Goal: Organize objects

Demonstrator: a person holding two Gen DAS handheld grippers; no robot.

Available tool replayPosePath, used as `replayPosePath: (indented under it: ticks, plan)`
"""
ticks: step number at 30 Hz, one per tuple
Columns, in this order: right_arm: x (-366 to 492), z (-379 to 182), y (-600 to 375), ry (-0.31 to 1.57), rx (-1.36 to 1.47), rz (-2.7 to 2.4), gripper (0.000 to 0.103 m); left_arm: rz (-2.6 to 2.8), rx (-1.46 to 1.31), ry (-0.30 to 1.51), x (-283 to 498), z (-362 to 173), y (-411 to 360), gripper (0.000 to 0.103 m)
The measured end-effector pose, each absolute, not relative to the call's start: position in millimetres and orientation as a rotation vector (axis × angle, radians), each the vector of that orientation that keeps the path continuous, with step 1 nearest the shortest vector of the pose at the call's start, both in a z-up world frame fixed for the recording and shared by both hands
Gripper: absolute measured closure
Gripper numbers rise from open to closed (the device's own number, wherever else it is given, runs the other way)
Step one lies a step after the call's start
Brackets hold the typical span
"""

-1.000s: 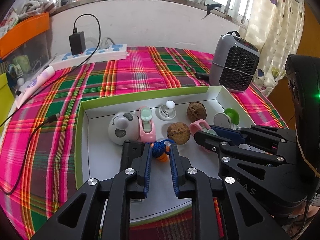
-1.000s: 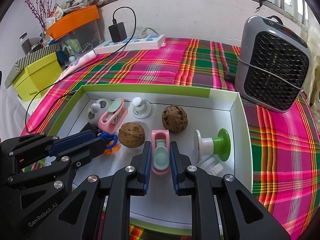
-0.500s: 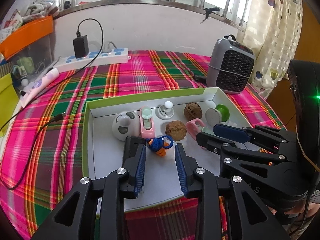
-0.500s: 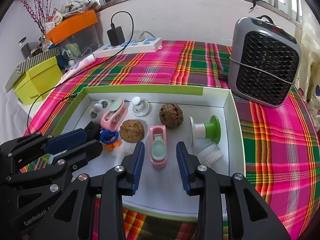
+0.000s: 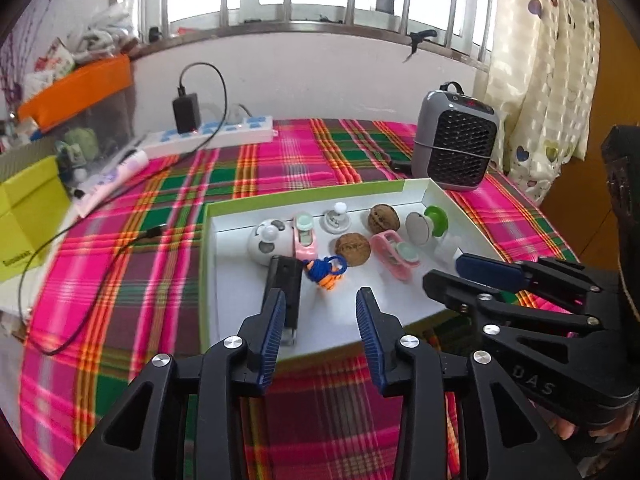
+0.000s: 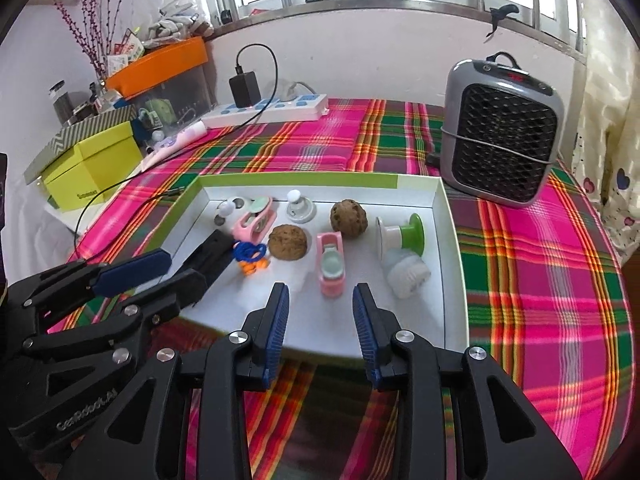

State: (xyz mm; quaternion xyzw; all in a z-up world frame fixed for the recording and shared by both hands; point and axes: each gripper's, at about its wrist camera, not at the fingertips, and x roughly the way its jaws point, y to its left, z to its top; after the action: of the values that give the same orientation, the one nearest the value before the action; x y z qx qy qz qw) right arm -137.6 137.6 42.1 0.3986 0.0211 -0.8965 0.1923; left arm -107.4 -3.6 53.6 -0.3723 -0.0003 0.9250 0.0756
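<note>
In the white tray [image 6: 448, 216], a pink toy toilet [image 6: 331, 266] stands upright.

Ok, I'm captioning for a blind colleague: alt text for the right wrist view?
The right gripper hangs open before a white tray holding a pink toy, two walnuts and a green-based brush. The left gripper is open alongside.

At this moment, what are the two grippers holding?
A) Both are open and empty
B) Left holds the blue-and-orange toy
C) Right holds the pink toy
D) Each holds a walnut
A: the left gripper and right gripper are spread open, nothing between their fingers.
</note>
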Motion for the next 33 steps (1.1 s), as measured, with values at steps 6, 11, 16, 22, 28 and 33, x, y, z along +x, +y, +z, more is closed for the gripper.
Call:
replayPosePath:
  ticks: [6, 11, 16, 22, 28, 33]
  plan:
    - [-113.6, 44.4, 141.4, 0.058, 1.115, -2.540, 0.059, 2.786, -1.119, -0.004, -83.4, 54.9, -4.9, 0.065]
    - [-92.6, 42.6, 142.8, 0.068, 1.123, -2.540, 0.059, 2.790, -1.143, -0.018, -65.6, 50.8, -5.7, 0.064]
    - [-75.3, 33.0, 145.4, 0.072, 1.151, -2.547, 0.057, 2.786, -1.188, -0.001, -49.0, 38.5, -1.9, 0.061]
    - [-65.6, 19.9, 150.0, 0.078, 1.207, -2.554, 0.048, 2.780, -1.228, -0.011, -40.2, 25.7, -0.5, 0.061]
    - [-59.7, 10.3, 152.7, 0.098, 1.260, -2.561, 0.048, 2.760, -1.273, -0.003, -35.2, 14.2, 4.6, 0.061]
    - [-54.0, 6.6, 153.1, 0.130, 1.257, -2.581, 0.048, 2.748, -1.285, 0.020, -33.3, 10.1, 10.7, 0.061]
